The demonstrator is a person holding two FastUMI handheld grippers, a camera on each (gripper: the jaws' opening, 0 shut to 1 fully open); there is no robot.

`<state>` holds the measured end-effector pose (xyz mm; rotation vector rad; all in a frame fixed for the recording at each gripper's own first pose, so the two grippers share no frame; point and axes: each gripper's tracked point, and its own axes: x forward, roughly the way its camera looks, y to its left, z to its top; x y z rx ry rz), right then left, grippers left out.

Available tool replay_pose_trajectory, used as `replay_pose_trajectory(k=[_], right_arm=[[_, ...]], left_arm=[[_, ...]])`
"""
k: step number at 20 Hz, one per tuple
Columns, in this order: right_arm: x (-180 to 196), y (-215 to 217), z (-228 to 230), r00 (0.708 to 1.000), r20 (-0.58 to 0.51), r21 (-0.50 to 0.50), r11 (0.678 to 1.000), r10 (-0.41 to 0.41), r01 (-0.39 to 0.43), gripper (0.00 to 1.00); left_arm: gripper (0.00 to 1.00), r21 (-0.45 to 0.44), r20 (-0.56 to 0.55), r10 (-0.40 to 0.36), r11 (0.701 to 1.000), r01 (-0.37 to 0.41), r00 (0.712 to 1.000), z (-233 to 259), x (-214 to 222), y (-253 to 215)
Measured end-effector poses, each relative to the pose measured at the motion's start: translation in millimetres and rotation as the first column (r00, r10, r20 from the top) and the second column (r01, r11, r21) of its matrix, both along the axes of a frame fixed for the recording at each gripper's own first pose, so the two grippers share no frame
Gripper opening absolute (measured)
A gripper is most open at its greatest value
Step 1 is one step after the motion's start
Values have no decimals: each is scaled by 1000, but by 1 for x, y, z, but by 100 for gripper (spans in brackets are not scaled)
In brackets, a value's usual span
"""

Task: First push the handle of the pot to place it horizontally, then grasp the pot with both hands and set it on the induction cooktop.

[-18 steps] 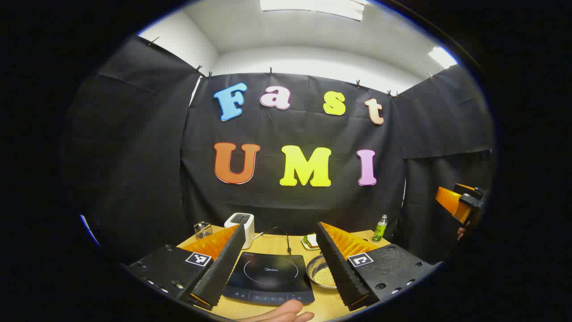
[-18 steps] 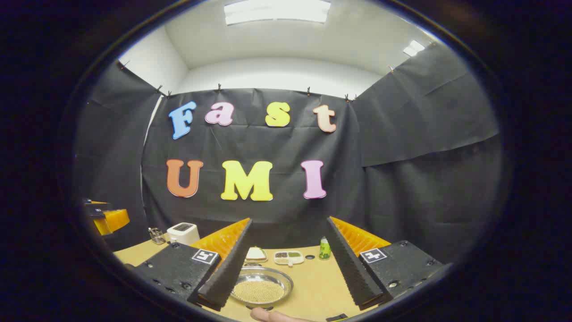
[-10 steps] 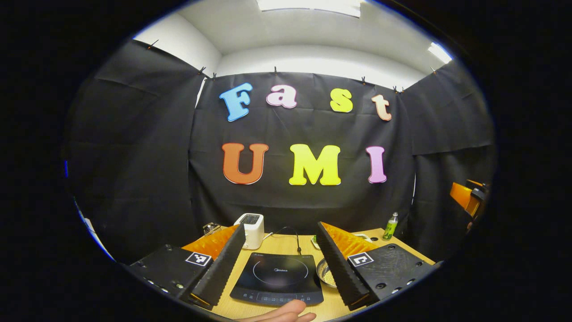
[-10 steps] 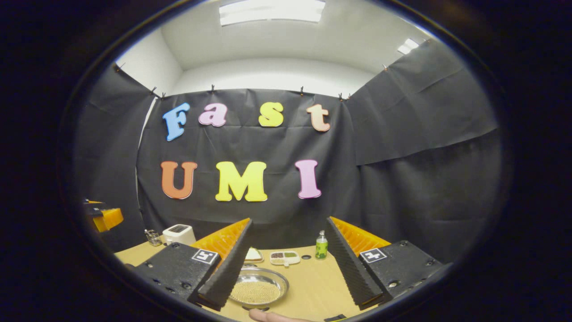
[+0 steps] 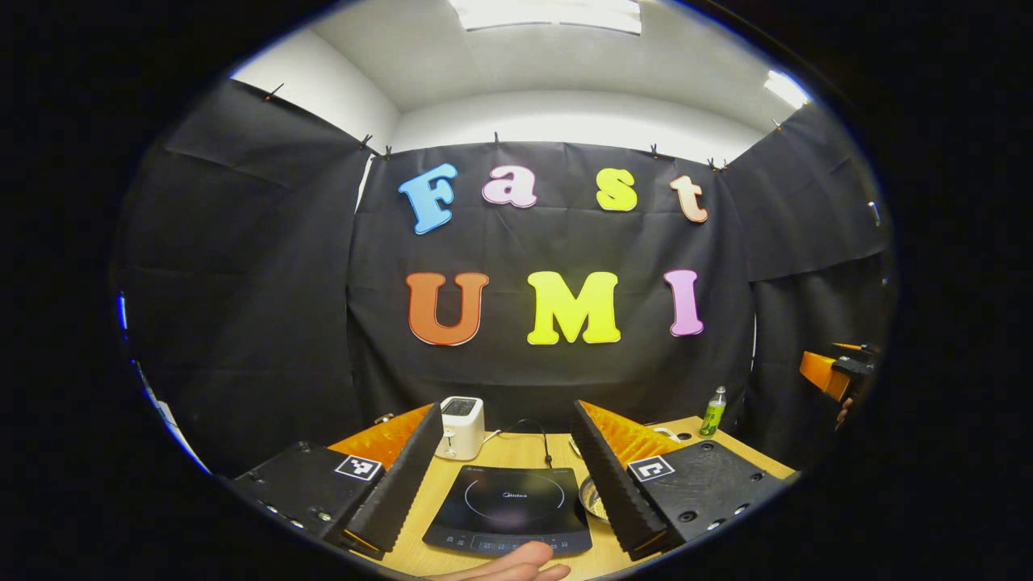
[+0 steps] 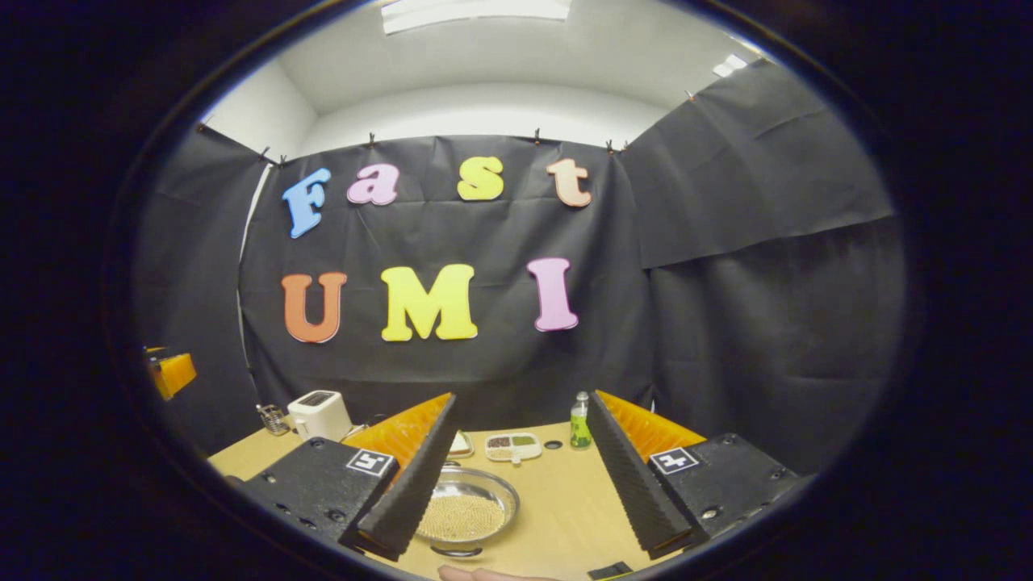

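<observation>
Since the earlier frames the cooktop has slid rightward in the left gripper view and now sits squarely between the fingers, while the pot has drawn further behind the right finger; in the right gripper view the pot has shifted a little and the far gripper at the left edge has sunk toward the rim.

Left gripper view: the left gripper (image 5: 504, 476) hangs above the desk (image 5: 452, 488) with its jaws wide apart and nothing between them. The black cooktop (image 5: 508, 508) lies flat on the desk, its control strip nearest the camera. A fingertip (image 5: 516, 565) of the holding hand shows at the bottom edge. The pot (image 5: 593, 500) peeps out just right of the cooktop, mostly hidden by the right finger. A white toaster (image 5: 460, 426) stands behind the cooktop, a green bottle (image 5: 713, 410) at the far right corner. The right gripper (image 5: 831, 373) hangs at the right edge.

Right gripper view: the right gripper (image 6: 524, 476) hovers over the desk (image 6: 565, 500), jaws spread and empty. The pot (image 6: 466, 512) is a shallow metal pan full of small pale grains, resting on the desk beside the left finger, its handle (image 6: 456, 552) nearest the camera. Behind it lie a divided dish (image 6: 512, 445) and the bottle (image 6: 579, 420); the toaster (image 6: 319, 413) is at left.
</observation>
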<state>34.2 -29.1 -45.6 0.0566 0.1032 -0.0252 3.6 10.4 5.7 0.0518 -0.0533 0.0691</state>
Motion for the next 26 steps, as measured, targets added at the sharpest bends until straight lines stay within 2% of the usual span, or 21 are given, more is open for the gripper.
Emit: replay_pose_trajectory(k=[4, 5, 8, 11, 12, 15, 16, 17, 18, 20, 21, 22, 26], right_arm=[[7, 8, -12, 999, -24, 13, 1000, 22, -21, 96], [9, 11, -20, 999, -43, 19, 999, 28, -27, 92], [15, 24, -43, 993, -104, 23, 998, 52, -50, 66], [20, 40, -63, 985, -149, 5, 996, 87, -87, 51], [21, 49, -71, 980, -167, 17, 994, 109, -108, 39], [21, 83, -101, 940, -257, 78, 974, 225, -212, 21], [23, 90, -114, 925, -295, 81, 971, 241, -227, 18], [23, 95, -130, 909, -330, 82, 967, 256, -242, 7], [20, 105, -139, 891, -361, 79, 961, 275, -265, 4], [20, 114, -166, 864, -422, 66, 959, 276, -274, 4], [19, 121, -178, 848, -445, 63, 955, 287, -290, 0], [18, 127, -189, 835, -468, 55, 953, 289, -299, 4], [14, 142, -242, 772, -571, 60, 952, 279, -300, 4]], left_arm=[[95, 14, -9, -15, 1000, 15, 1000, -9, 0, -6], [95, 21, -11, -16, 1000, 16, 1000, -10, 0, -6], [95, 40, -8, -12, 999, 13, 1000, -14, -1, -6], [95, 42, -6, -14, 999, 14, 1000, -17, -2, -8], [95, 40, -6, -15, 999, 15, 1000, -18, -3, -9], [95, 53, 1, -10, 999, 10, 1000, -19, -7, -6], [95, 60, 5, -7, 998, 7, 1000, -20, -8, -5], [95, 64, 6, -5, 998, 4, 1000, -21, -8, -4], [95, 67, 7, -3, 998, 3, 1000, -21, -9, -4], [95, 67, 7, -6, 998, 5, 1000, -24, -12, -2], [95, 67, 7, -5, 998, 5, 1000, -27, -14, -2], [95, 67, 6, -3, 998, 3, 1000, -29, -14, 0], [95, 73, -4, 13, 997, -13, 1000, -38, -15, 8]])
